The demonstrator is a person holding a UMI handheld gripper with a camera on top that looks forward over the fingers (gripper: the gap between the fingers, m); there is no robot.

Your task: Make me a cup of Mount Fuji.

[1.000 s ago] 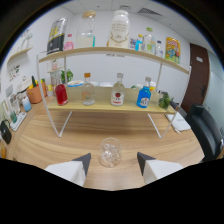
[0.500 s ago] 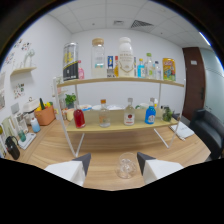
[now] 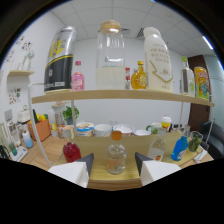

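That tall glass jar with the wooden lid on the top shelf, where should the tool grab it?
Best around the glass jar's straight middle, coming level from the front. Its sides are upright and round, so the two fingers can likely close on opposite sides. The black-and-yellow can and white jug stand close beside it, so keep the open tool centred.

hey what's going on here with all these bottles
A hand-held gripper is raised in front of a two-level wooden shelf stocked with bottles and jars. Its jaws are open, and a small clear bottle with an orange cap stands on the lower shelf between them, not gripped. Above it on the top shelf stands a big clear jar partly filled with white stuff, next to a tall white bottle and a black-and-yellow pouch.
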